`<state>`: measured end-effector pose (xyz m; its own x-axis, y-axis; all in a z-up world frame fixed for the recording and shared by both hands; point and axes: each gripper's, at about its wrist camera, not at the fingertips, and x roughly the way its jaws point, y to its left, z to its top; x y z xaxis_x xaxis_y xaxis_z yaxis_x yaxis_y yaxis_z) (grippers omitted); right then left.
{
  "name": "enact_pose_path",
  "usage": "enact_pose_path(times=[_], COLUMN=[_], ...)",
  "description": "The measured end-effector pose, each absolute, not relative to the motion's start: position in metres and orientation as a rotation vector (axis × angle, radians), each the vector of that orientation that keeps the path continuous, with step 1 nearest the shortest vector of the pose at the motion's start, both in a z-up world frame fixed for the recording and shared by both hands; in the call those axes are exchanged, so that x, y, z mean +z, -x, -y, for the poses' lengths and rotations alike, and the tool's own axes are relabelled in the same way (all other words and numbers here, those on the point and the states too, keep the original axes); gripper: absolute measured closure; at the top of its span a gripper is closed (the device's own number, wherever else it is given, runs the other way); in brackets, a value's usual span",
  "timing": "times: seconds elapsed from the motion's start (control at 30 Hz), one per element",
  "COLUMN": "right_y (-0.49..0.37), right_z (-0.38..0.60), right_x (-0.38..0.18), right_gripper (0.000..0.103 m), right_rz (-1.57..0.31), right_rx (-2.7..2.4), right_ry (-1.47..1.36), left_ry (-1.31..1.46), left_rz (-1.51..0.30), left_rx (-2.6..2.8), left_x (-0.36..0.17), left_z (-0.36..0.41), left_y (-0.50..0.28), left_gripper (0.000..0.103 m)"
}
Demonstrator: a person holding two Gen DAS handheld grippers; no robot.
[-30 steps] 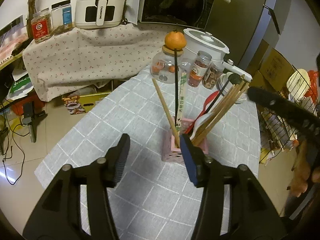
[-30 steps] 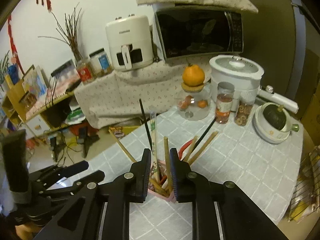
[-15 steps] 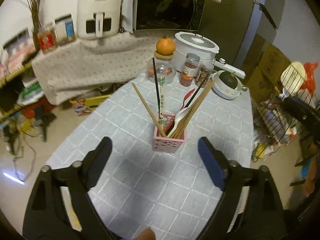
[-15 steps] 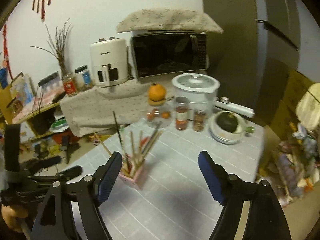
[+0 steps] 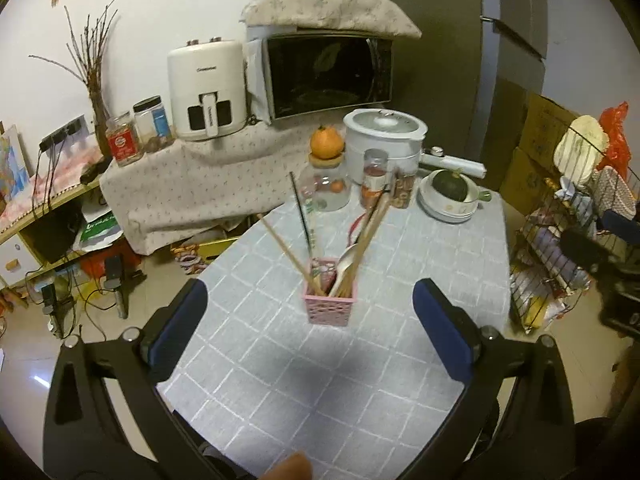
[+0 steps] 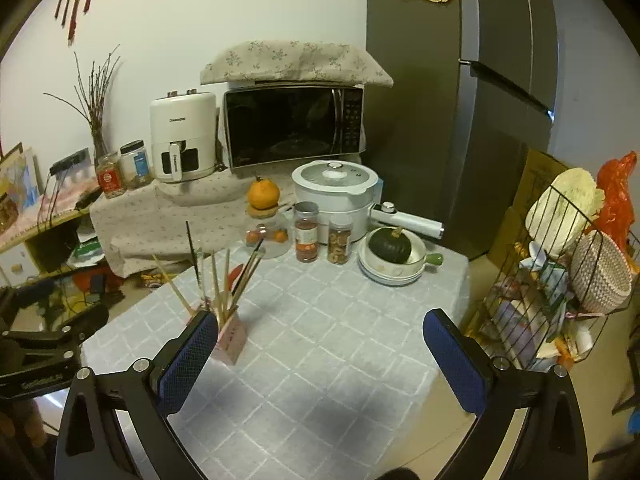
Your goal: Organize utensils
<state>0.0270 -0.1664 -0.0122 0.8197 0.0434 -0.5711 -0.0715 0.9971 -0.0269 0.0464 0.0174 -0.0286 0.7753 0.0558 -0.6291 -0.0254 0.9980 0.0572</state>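
Your left gripper [image 5: 310, 316] is spread wide and holding nothing, and same deal with your right gripper [image 6: 320, 342] — both pulled up above the table [image 5: 420, 248]. The pink holder [image 5: 330, 308] stands upright between the left fingers, clear of both pads. Chopsticks [image 5: 286, 254] and a pale spoon [image 5: 347, 258] stick out of it, long axes fanning upward and away from you — some lean left, some right. Behind it are a glass jar [image 5: 326, 192] topped by an orange [image 5: 327, 142], spice jars [image 6: 306, 236], a white cooker [image 6: 334, 188] and a bowl with a green squash [image 6: 390, 246]. Grey checked tablecloth, with a microwave [image 6: 294, 126] and an air fryer [image 6: 182, 136] along the wall.
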Motion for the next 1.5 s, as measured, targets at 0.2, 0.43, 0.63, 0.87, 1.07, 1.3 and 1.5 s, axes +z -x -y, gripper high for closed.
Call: enact_pose_path(times=[0.2,0.43,0.63,0.87,1.07,1.3,1.5], right_y=[-0.029,-0.031,-0.031,-0.032,-0.032,-0.032,-0.031], right_z=[0.171,0.170,0.167,0.166,0.166,0.165,0.165], right_x=[-0.013,-0.015,-0.016,-0.017,-0.017,-0.018,-0.018], right_gripper=[0.000,0.000,0.000,0.000,0.000,0.000,0.000], right_rz=[-0.614,-0.626,-0.628,-0.633,-0.635,-0.634,-0.636], right_rx=[0.055,0.067,0.080,0.089,0.091,0.092,0.092], right_ry=[0.039,0.029,0.027,0.026,0.025,0.026,0.023], left_ry=[-0.053,-0.051,-0.050,-0.044,-0.043,-0.043,-0.042], left_rz=[-0.674,-0.679,-0.677,-0.686,-0.682,-0.683,-0.680], left_rx=[0.023,0.013,0.015,0.009,0.011,0.013,0.021], left_x=[-0.029,-0.029,-0.029,-0.030,-0.029,-0.028,-0.028], left_z=[-0.008,-0.004,-0.003,-0.003,-0.002,-0.003,-0.005], left_y=[-0.044,-0.040,-0.039,-0.039,-0.038,-0.039,-0.039], left_gripper=[0.001,0.001,0.001,0.001,0.001,0.001,0.001])
